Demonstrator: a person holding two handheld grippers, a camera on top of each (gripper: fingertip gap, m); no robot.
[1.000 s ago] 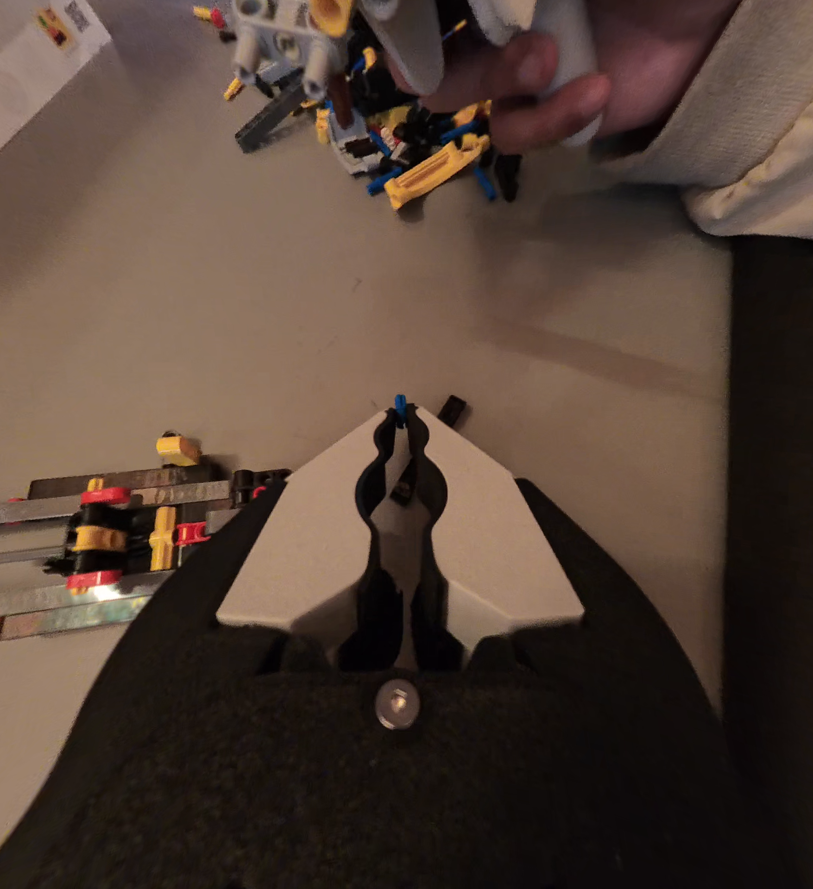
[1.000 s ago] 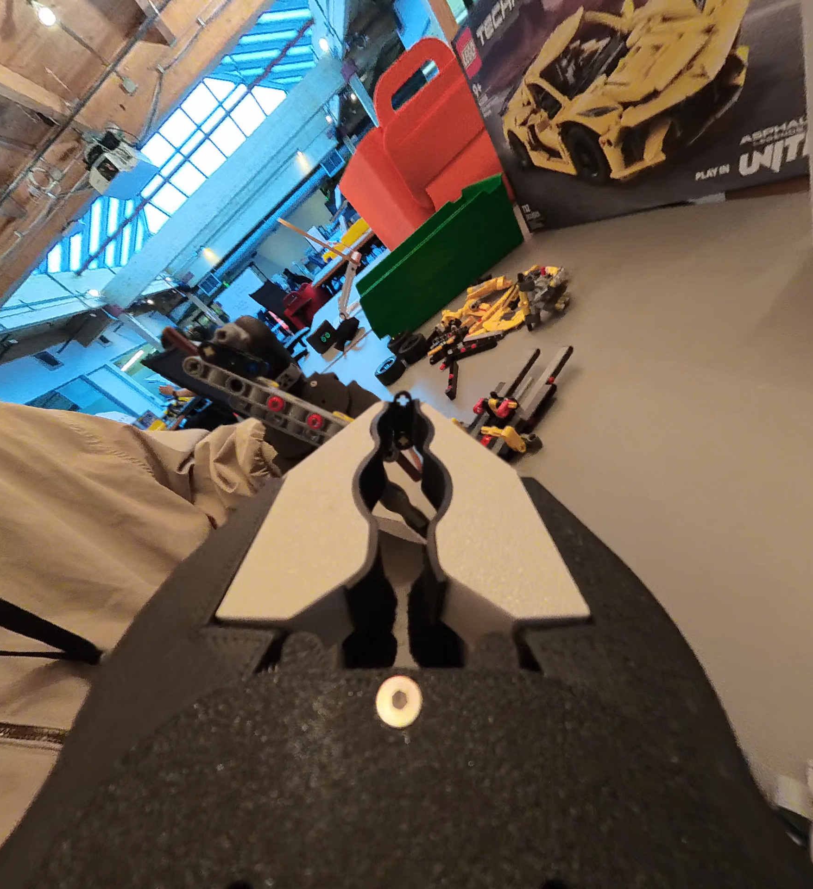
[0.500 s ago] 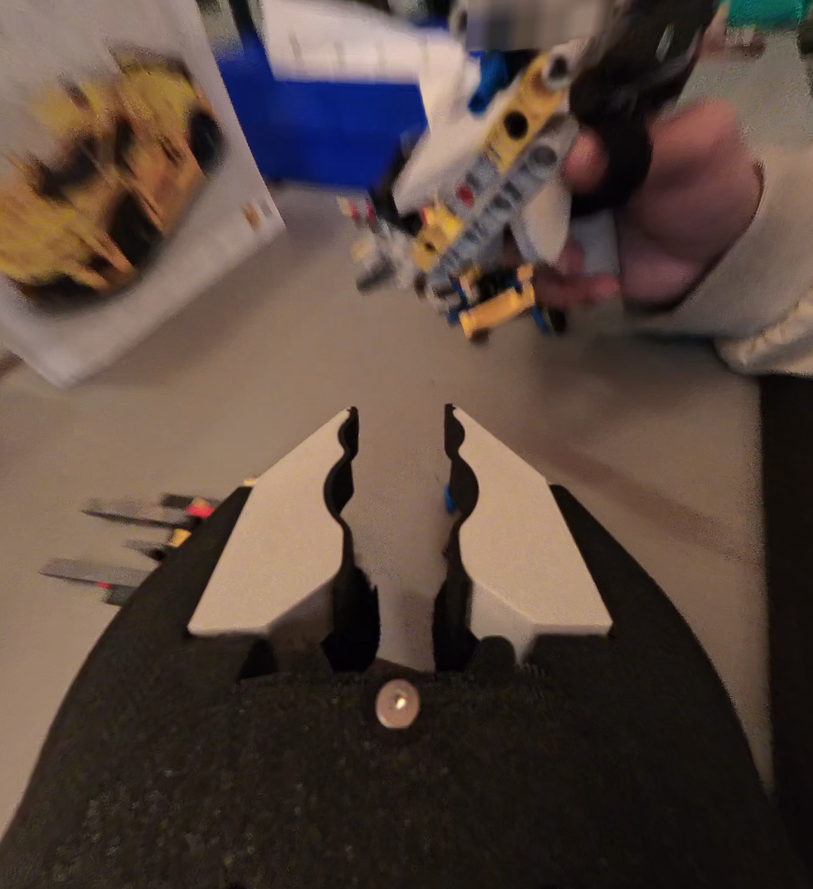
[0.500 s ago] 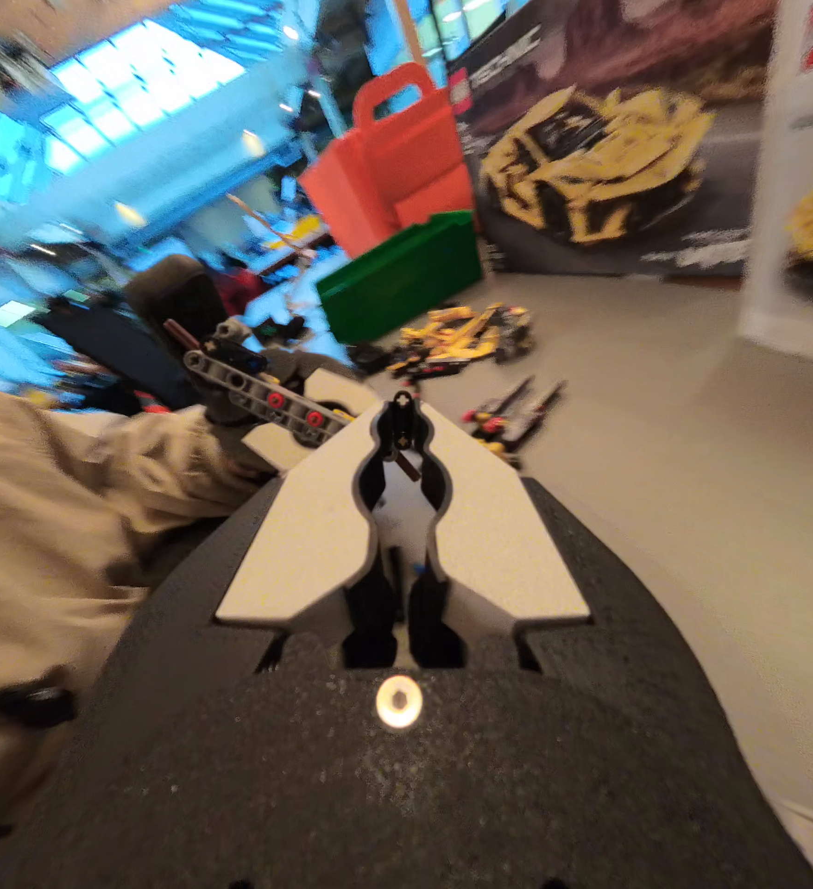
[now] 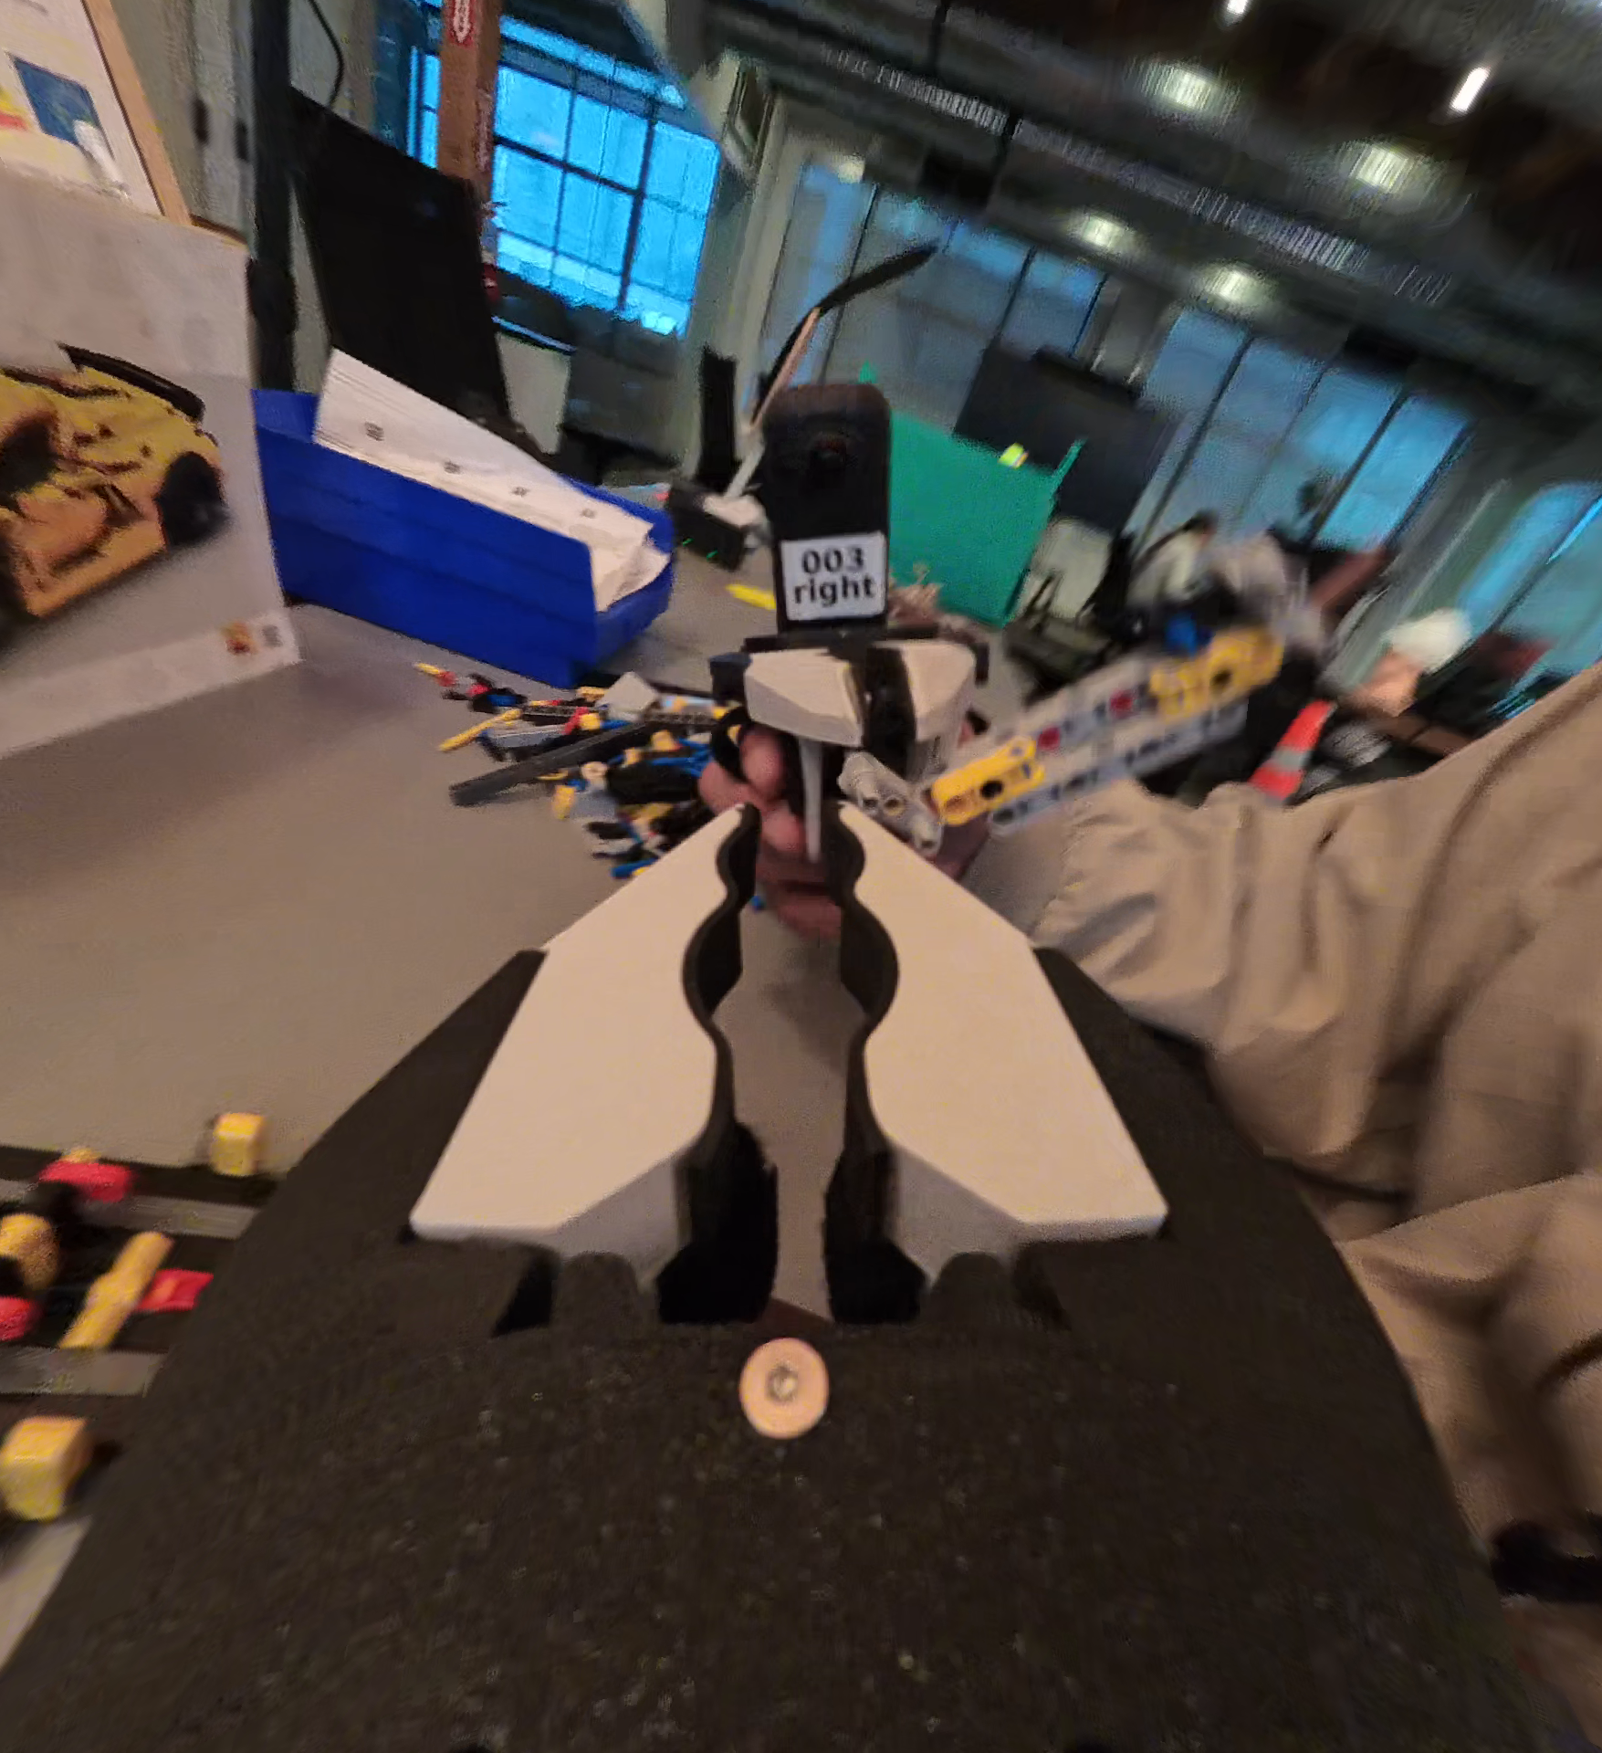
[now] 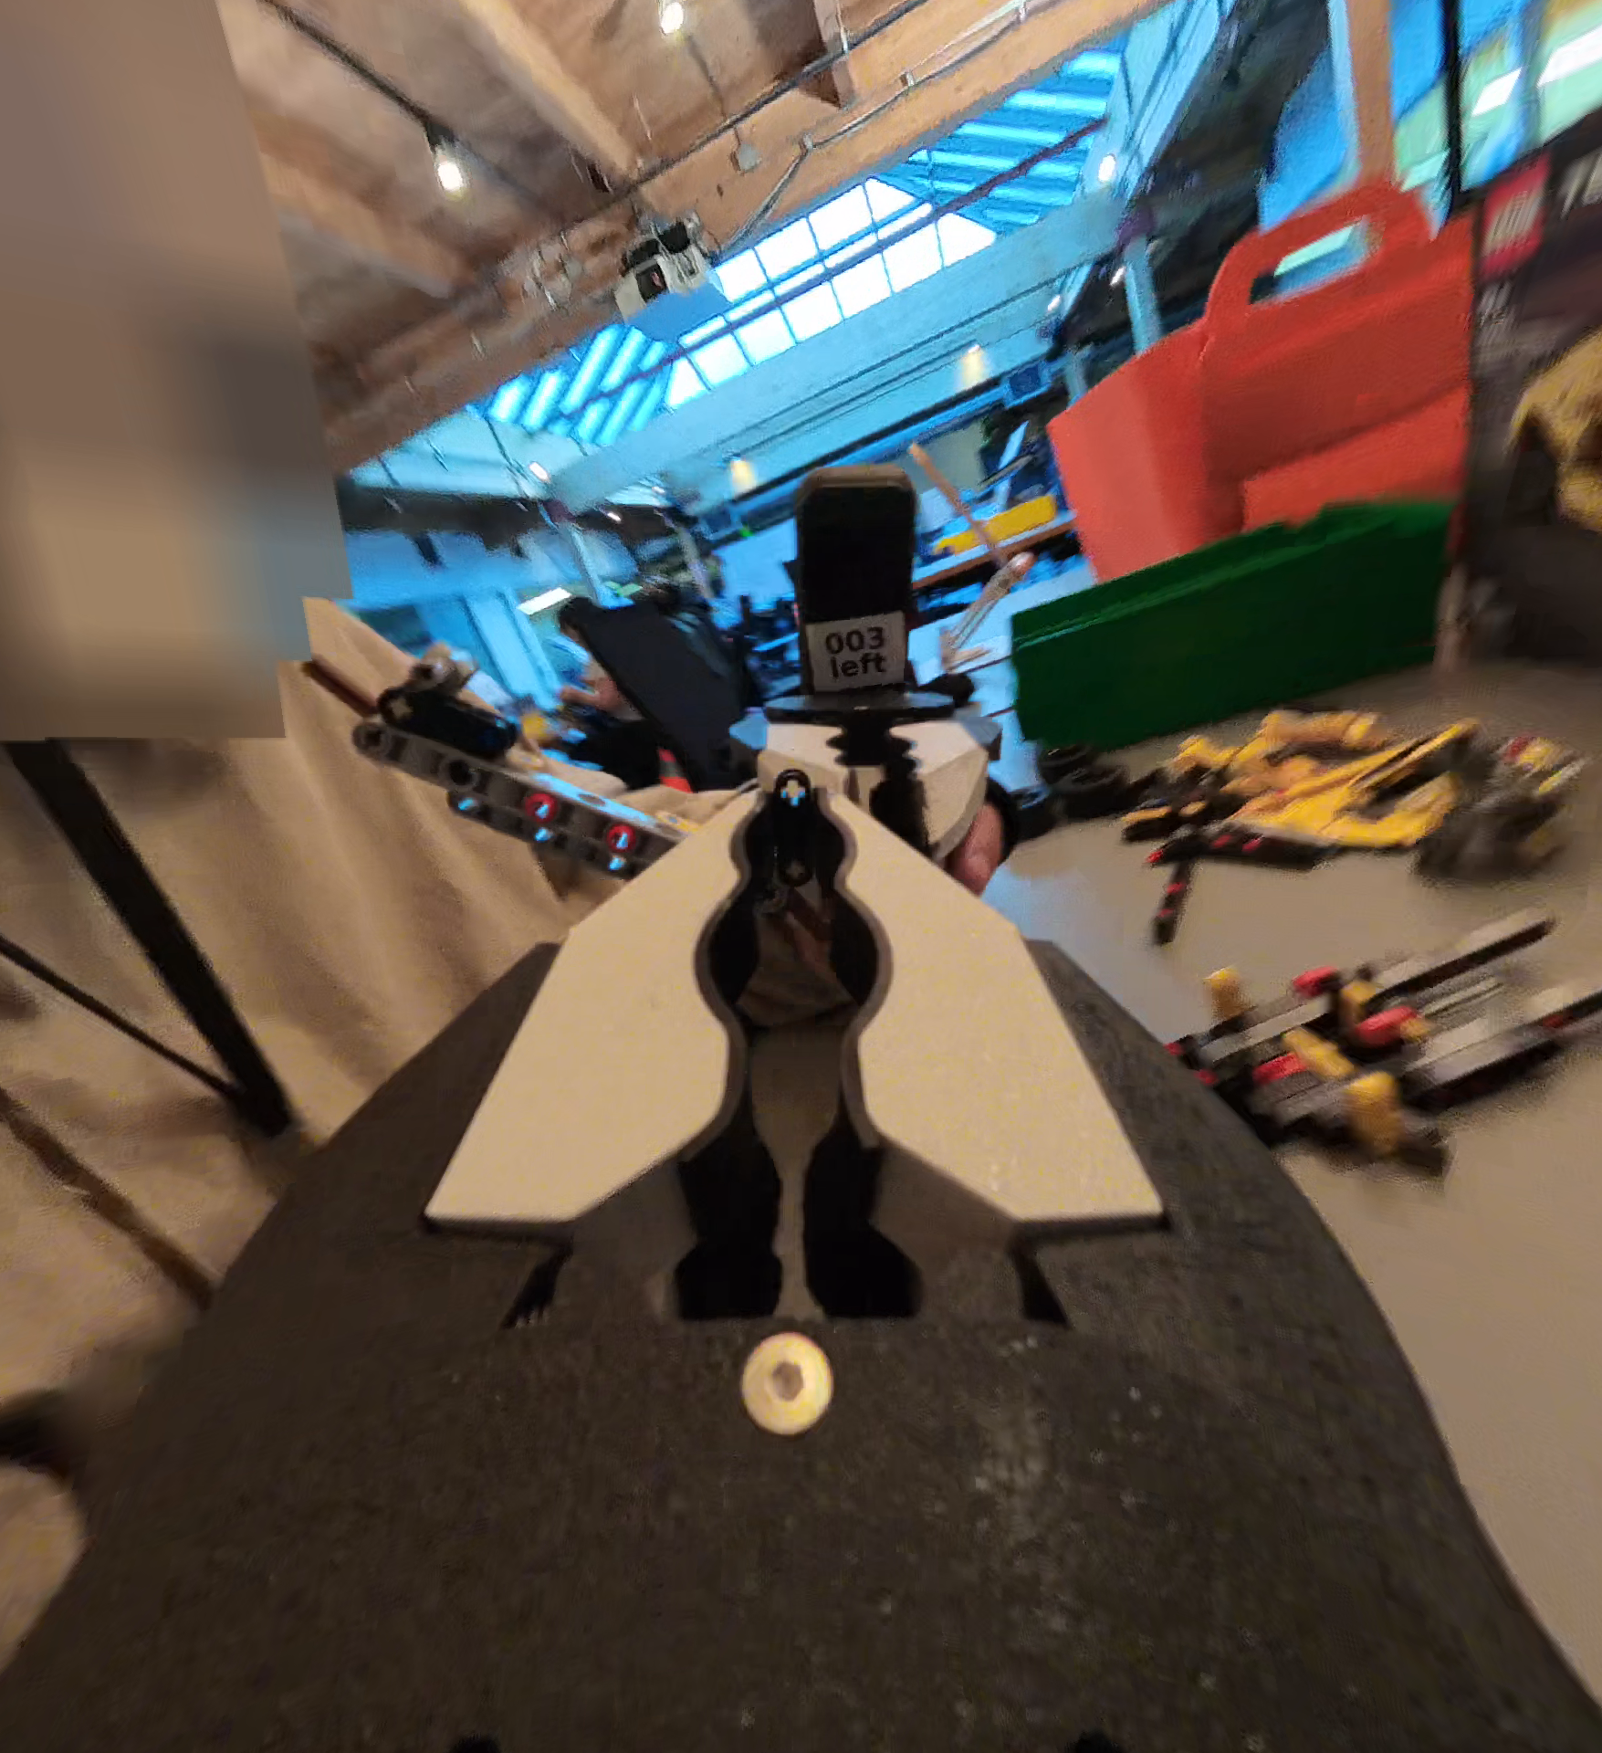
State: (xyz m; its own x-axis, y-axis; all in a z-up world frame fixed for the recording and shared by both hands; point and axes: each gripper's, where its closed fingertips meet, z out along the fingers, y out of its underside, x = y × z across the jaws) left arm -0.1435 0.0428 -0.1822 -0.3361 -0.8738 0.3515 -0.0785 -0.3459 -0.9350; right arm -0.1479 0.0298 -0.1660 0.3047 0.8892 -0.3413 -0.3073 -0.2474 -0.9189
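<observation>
Brick assembly (image 6: 512, 787) — in right tongs (image 6: 792, 797)

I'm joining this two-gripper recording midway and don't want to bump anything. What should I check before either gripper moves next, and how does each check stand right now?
1. Left gripper empty: ok, jaws apart with nothing between them.
2. Right gripper grip: ok, shut on the black end of a grey holed brick beam with red pins.
3. Gap between the two grippers: cannot tell; they face each other, but depth is unclear.
4. Long black rail assembly with red and yellow parts out of the way: ok, lying on the grey table off to the side.
5. Sharp view: not ok, both views are blurred.
</observation>
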